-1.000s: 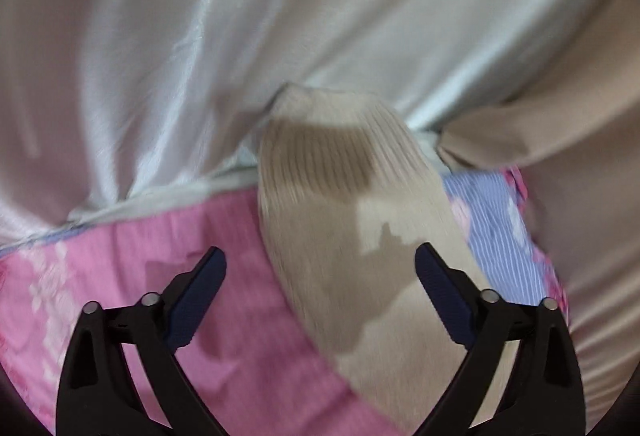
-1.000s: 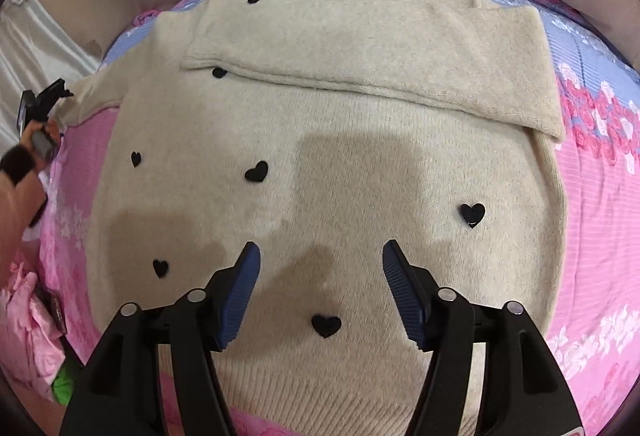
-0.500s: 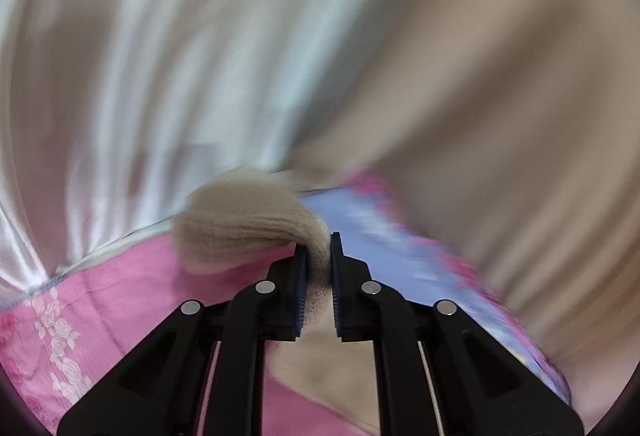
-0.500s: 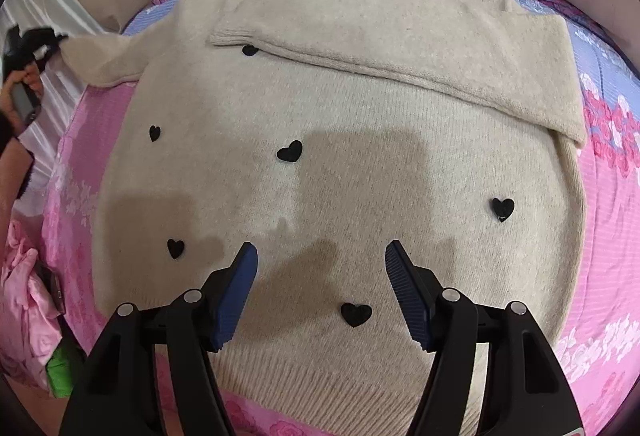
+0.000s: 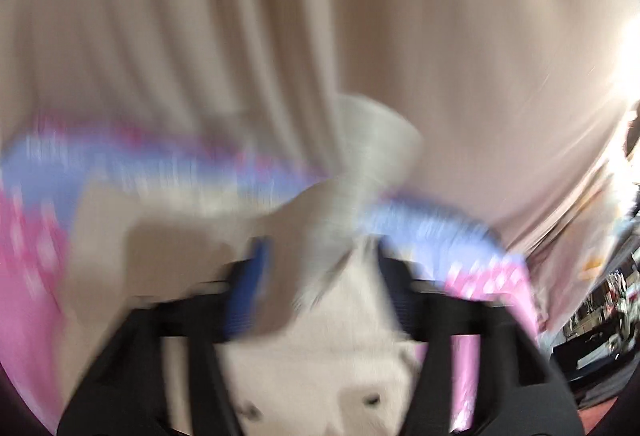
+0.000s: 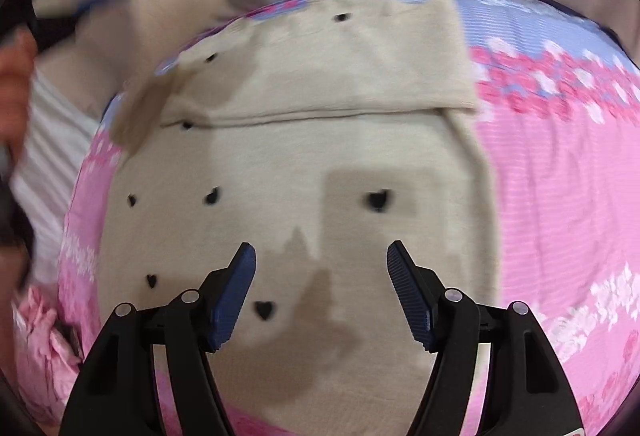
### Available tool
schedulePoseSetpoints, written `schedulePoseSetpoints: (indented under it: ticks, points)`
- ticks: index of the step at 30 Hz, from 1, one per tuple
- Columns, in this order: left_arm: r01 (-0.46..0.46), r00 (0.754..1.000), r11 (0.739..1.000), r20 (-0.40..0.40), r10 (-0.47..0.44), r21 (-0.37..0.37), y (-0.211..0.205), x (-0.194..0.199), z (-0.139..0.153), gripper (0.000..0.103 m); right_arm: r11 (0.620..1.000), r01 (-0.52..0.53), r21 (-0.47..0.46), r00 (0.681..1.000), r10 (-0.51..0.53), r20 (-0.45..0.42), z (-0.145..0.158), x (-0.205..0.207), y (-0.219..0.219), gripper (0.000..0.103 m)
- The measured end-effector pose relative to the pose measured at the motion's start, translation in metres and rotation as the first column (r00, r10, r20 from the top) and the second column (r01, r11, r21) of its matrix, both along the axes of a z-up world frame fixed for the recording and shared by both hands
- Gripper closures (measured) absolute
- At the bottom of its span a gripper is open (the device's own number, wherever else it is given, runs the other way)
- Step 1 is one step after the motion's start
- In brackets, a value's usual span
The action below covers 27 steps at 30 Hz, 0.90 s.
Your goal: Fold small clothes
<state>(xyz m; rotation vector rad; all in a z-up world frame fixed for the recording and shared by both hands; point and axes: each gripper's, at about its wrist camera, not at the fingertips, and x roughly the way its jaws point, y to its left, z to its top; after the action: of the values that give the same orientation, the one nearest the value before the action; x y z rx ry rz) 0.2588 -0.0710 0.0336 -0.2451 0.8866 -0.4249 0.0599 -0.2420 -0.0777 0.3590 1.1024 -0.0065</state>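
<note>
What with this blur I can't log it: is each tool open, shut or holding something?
Left tool: looks open despite the blur, sweater sleeve between its fingers.
Right tool: open, empty, above the sweater.

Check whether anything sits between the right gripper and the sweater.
Nothing visible does. The right gripper, with its jaws open, looks straight onto the bare lower body of the sweater. The folded sleeve lies farther up, across the chest, out of the way.
</note>
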Motion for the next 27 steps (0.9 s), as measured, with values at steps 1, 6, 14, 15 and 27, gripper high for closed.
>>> schedulePoseSetpoints:
  ticks: [1, 6, 14, 15, 27]
  points:
    - [-0.013, 0.999, 0.999, -0.047, 0.015, 0.037, -0.015, -0.009, -0.026, 0.038, 1.000, 0.027, 0.005, 1.000, -0.027, 0.000, 0.000, -0.004, -0.012, 0.036]
    - [-0.013, 0.989, 0.989, -0.142, 0.034, 0.148, -0.023, -0.053, -0.078, 0.038, 0.995, 0.101, -0.015, 0.994, -0.100, 0.031, 0.013, -0.010, -0.061, 0.036]
    - [-0.101, 0.978, 0.965, -0.156, 0.142, 0.243, 0.054, -0.121, -0.074, 0.027, 0.999, 0.033, -0.034, 0.996, -0.030, 0.084, 0.020, 0.113, -0.082, 0.032]
    - [-0.120, 0.975, 0.964, -0.156, 0.160, 0.239, 0.063, -0.121, -0.073, 0.027, 0.999, 0.023, -0.035, 0.998, -0.020, 0.065, 0.014, 0.130, -0.080, 0.032]
    - [-0.227, 0.947, 0.953, -0.183, 0.264, 0.200, 0.114, -0.116, -0.080, 0.024, 0.990, 0.021, 0.141, 0.973, -0.052, 0.226, 0.049, 0.165, -0.063, 0.094]
